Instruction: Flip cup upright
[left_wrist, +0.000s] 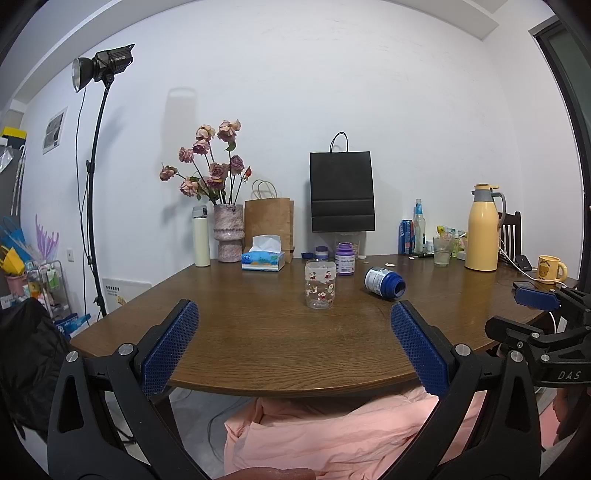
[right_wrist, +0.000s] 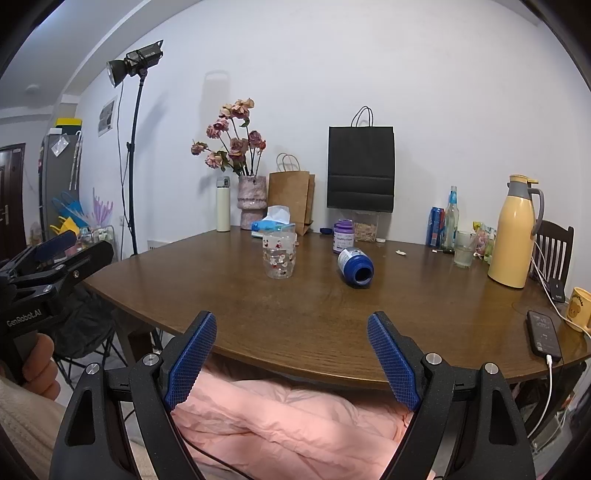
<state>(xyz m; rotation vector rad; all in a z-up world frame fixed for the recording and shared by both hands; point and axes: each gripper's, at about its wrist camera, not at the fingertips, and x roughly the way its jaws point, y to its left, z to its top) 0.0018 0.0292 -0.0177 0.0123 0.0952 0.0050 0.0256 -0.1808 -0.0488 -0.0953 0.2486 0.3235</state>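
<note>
A clear plastic cup (left_wrist: 320, 284) with red and white cartoon prints stands on its mouth, base up, on the brown wooden table (left_wrist: 258, 343); it also shows in the right wrist view (right_wrist: 279, 255). My left gripper (left_wrist: 294, 334) is open and empty, near the table's front edge, well short of the cup. My right gripper (right_wrist: 291, 349) is open and empty, also at the front edge, with the cup far ahead and slightly left. The right gripper shows at the right edge of the left wrist view (left_wrist: 537, 299).
A blue bottle (left_wrist: 384, 281) lies on its side right of the cup. A purple jar (left_wrist: 345, 259), tissue box (left_wrist: 263, 256), flower vase (left_wrist: 229, 232), paper bags (left_wrist: 341, 192), yellow thermos jug (left_wrist: 482, 229), drinking glass (left_wrist: 441, 251), yellow mug (left_wrist: 551, 267) and a charging phone (right_wrist: 543, 334) stand around the table.
</note>
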